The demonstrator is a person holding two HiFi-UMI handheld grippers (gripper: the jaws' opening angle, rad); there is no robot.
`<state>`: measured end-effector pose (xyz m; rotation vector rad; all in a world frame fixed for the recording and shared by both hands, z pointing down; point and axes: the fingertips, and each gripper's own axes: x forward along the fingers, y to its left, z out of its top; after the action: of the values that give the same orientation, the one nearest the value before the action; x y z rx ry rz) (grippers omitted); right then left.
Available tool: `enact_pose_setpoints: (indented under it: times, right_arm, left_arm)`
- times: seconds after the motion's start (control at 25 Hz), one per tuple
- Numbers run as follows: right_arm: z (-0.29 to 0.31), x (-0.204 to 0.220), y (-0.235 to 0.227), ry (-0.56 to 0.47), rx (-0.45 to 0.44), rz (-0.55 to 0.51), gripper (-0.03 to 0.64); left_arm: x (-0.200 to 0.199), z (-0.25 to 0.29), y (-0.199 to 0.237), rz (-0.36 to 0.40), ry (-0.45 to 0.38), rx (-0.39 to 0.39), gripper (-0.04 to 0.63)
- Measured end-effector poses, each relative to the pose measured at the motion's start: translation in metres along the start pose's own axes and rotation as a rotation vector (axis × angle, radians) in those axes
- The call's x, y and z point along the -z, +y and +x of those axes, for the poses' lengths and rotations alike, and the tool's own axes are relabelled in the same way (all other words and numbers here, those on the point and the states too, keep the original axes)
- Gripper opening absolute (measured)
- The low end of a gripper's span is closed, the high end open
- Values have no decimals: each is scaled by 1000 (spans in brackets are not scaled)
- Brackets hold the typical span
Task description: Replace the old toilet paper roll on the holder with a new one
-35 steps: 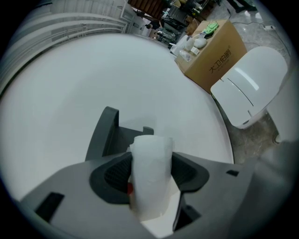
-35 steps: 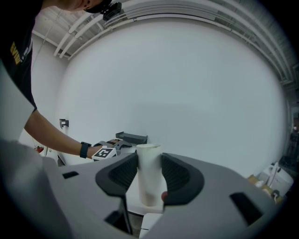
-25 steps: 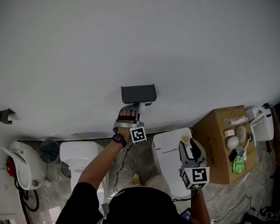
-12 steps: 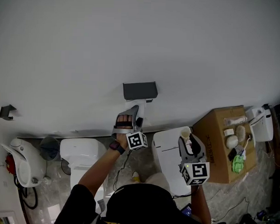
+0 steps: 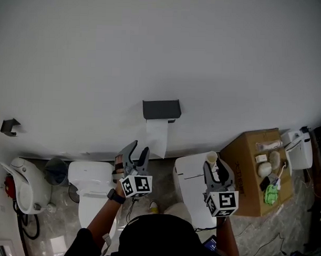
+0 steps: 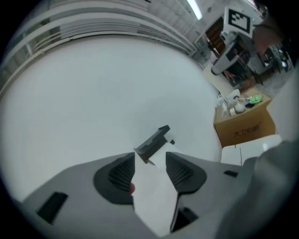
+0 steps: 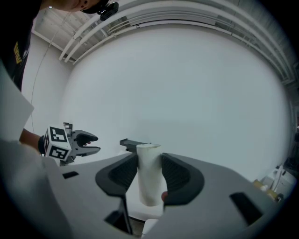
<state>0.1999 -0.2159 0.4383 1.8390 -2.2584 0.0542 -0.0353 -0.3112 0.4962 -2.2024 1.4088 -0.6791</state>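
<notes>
Jaws of the right gripper [image 7: 149, 158] clamp the old roll [image 7: 149, 184]; those of the left gripper [image 5: 137, 151], just narrowed, gape empty.

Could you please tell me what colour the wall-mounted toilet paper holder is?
The wall-mounted toilet paper holder is dark grey; the head view shows it best.

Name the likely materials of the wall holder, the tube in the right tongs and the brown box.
The holder: metal or plastic, matte dark grey, crisp flat edges.
The tube: probably cardboard, dull off-white, rough rim.
The box: cardboard, plain brown, printed side.
</notes>
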Motion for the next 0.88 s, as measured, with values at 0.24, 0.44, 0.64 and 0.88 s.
enact_pose_setpoints:
  times: [0.24, 0.44, 0.64, 0.88]
  right_arm:
    - [2, -4, 3, -9, -17, 5, 164]
    - [10, -23, 9, -53, -32, -9, 163]
    - [15, -45, 17, -103, -53, -15, 163]
    - [11, -56, 28, -127, -73, -22, 161]
  left_arm:
    - [42, -59, 69, -435, 30, -99, 64]
    - [57, -98, 112, -640, -19, -180, 12]
    - [36, -119, 132, -695, -98, -195, 12]
    - [23, -135, 140, -734, -135, -184, 12]
